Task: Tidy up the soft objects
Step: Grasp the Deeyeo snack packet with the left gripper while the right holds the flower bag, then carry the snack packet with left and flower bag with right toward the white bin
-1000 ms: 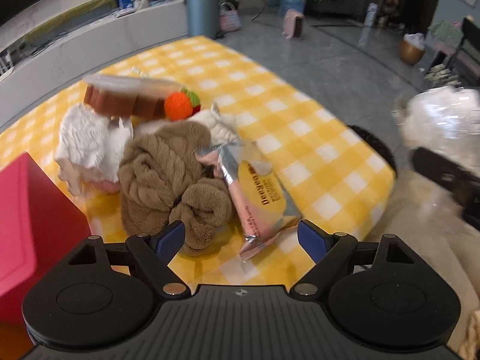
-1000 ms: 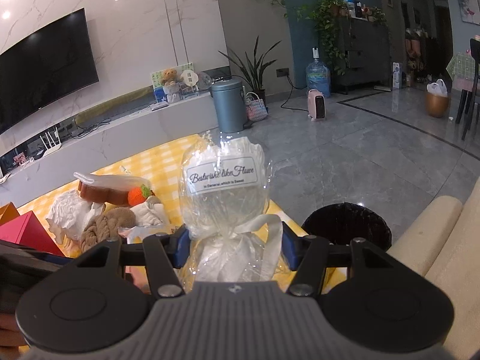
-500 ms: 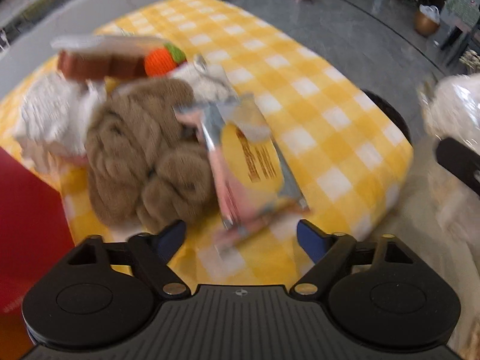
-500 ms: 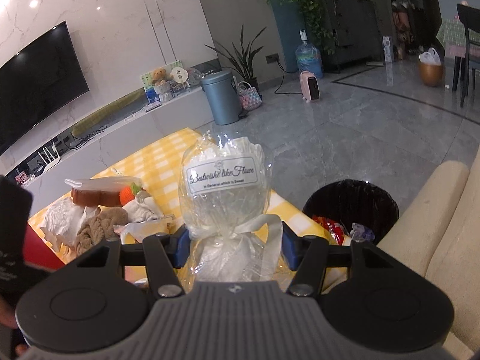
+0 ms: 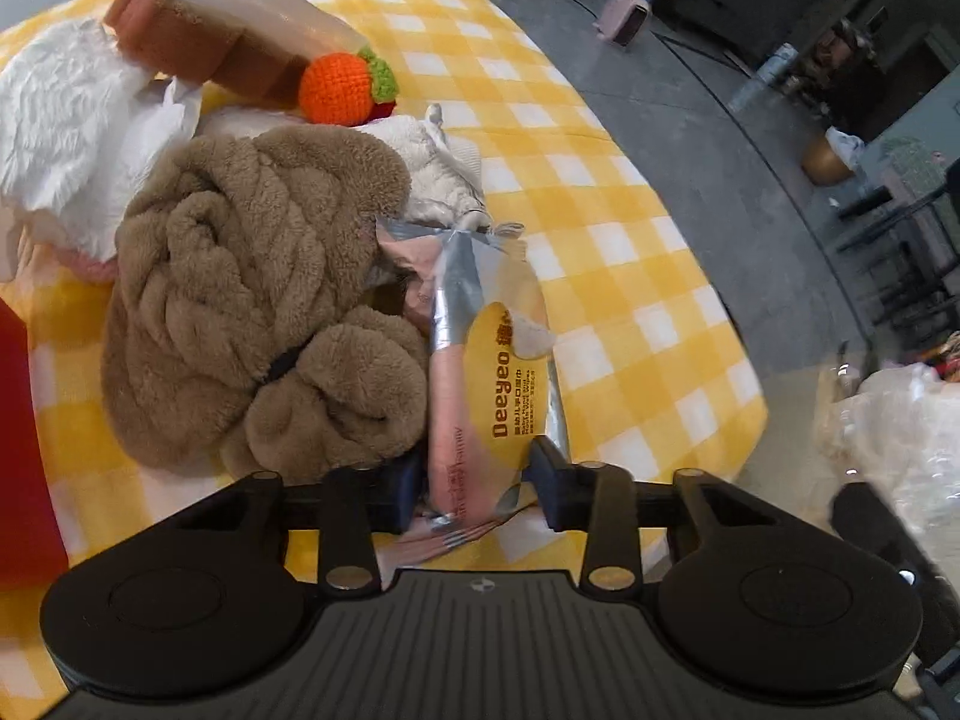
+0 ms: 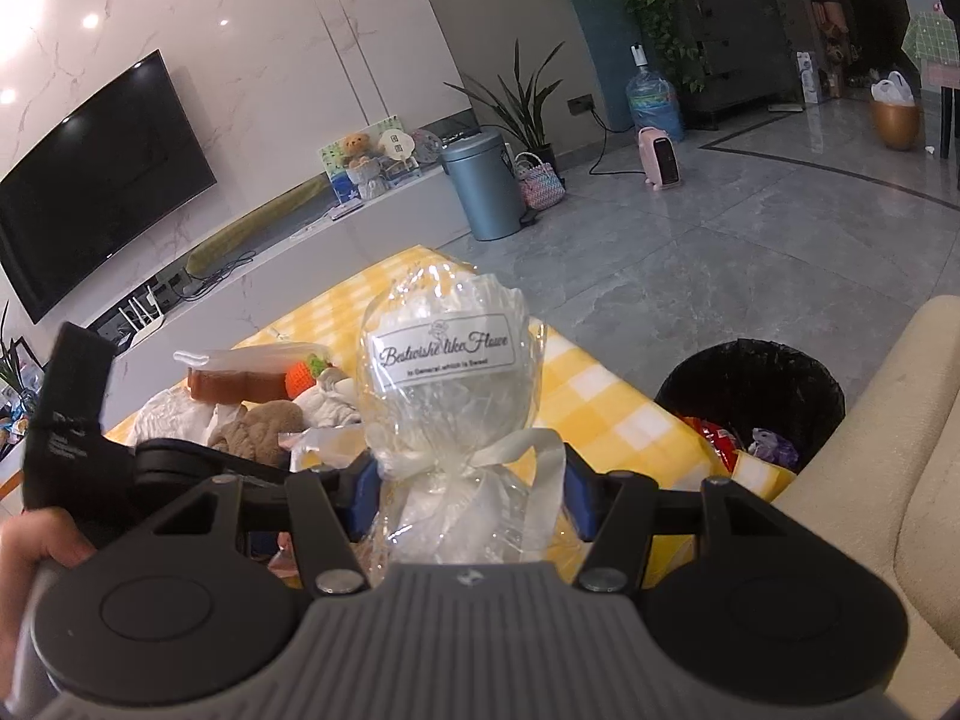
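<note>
On the yellow checked tablecloth [image 5: 606, 192], seen from the left wrist, a red box [image 5: 21, 456] fills the 9 o'clock edge. Toward 11 o'clock lies white crumpled paper [image 5: 66, 114], with a brown sponge in clear wrap [image 5: 198, 42] beyond it at 12 o'clock and an orange knitted ball [image 5: 339, 87] just beside that. At the middle sits a brown fluffy towel [image 5: 252, 300], bunched and banded. Touching its right side is a pink and yellow wipes packet [image 5: 498, 372], whose near end lies between the fingers of the left gripper [image 5: 474, 483]; its jaws are closing on the packet and the pads press on its sides.

From the right wrist view, the right gripper [image 6: 471, 495] is clamped on the tied neck of a white flower in cellophane [image 6: 447, 372], held upright. A black bin [image 6: 756, 396] stands at 3 o'clock on the floor.
</note>
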`<state>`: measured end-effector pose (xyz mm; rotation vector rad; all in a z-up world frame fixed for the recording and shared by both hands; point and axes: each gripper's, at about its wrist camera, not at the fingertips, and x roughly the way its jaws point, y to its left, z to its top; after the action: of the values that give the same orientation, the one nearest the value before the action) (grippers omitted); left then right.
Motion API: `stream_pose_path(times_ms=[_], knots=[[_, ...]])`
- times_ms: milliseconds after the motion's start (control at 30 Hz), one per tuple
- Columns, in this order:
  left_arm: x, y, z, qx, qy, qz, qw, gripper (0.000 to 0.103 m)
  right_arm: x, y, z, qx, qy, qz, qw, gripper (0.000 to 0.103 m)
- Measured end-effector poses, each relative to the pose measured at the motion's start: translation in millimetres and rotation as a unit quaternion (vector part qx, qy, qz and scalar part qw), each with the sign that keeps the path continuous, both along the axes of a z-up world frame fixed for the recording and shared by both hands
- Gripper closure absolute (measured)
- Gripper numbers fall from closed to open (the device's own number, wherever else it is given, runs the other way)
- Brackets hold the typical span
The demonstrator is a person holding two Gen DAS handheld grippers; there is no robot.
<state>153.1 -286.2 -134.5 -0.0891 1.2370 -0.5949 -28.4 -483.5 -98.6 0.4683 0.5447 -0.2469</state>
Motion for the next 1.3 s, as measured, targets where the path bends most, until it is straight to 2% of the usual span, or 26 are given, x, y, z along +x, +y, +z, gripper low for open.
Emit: stream_pose_path(times_ms=[100, 267, 333, 433, 533, 633, 733, 833, 900, 967, 1000, 1200, 1300], knots=[[5.6, 14.8, 6.6, -0.021, 0.031, 0.004, 0.9993, 0.076, -1.0, -1.8, -2.1, 0.006, 0.005, 0.005, 1.0, 0.045], [0.3, 31.7, 29.8, 0.014, 0.03, -0.056, 0.9979, 0.079, -1.6, -2.0, -2.5, 0.005, 0.006, 0.005, 1.0, 0.045], [-4.5, 42.5, 40.2, 0.031, 0.019, -0.072, 0.9967, 0.079, -1.1, -0.8, -2.2, 0.006, 0.006, 0.007, 1.0, 0.045], [-15.5, 50.1, 49.1, 0.079, -0.011, -0.112, 0.9905, 0.08, -0.7, 1.2, -0.7, 0.01, 0.002, 0.015, 1.0, 0.045], [-22.6, 53.2, 41.7, 0.111, -0.03, -0.147, 0.9825, 0.08, 0.1, 4.5, -0.4, 0.015, 0.0, 0.025, 1.0, 0.045], [-22.6, 52.0, 28.3, 0.126, -0.048, -0.158, 0.9781, 0.082, 1.2, 8.8, -1.2, 0.023, 0.0, 0.038, 0.999, 0.045], [-22.5, 46.5, 26.3, 0.12, -0.066, -0.169, 0.9762, 0.076, 1.4, 12.6, -0.2, 0.017, 0.002, 0.042, 0.999, 0.045], [-21.0, 40.0, 22.2, 0.126, -0.068, -0.166, 0.9757, 0.062, 2.2, 13.4, -1.1, 0.015, 0.005, 0.04, 0.999, 0.045], [-19.0, 34.1, 19.6, 0.122, -0.057, -0.166, 0.9768, 0.043, 2.5, 12.9, -2.6, 0.016, 0.007, 0.039, 0.999, 0.045], [-17.2, 26.5, 16.0, 0.115, -0.043, -0.166, 0.9785, 0.027, 2.1, 11.4, -3.6, 0.018, 0.008, 0.039, 0.999, 0.045], [-16.5, 22.3, 13.7, 0.115, -0.038, -0.164, 0.9789, 0.023, 2.2, 11.6, -3.7, 0.018, 0.008, 0.039, 0.999, 0.045], [-16.4, 2.6, 3.4, 0.149, -0.033, -0.152, 0.9766, 0.022, 3.8, 14.3, -4.1, 0.015, 0.009, 0.043, 0.999, 0.045], [-20.5, -8.8, -1.7, 0.176, -0.041, -0.161, 0.9704, 0.019, 3.4, 13.6, -5.3, 0.016, 0.009, 0.044, 0.999, 0.045]])
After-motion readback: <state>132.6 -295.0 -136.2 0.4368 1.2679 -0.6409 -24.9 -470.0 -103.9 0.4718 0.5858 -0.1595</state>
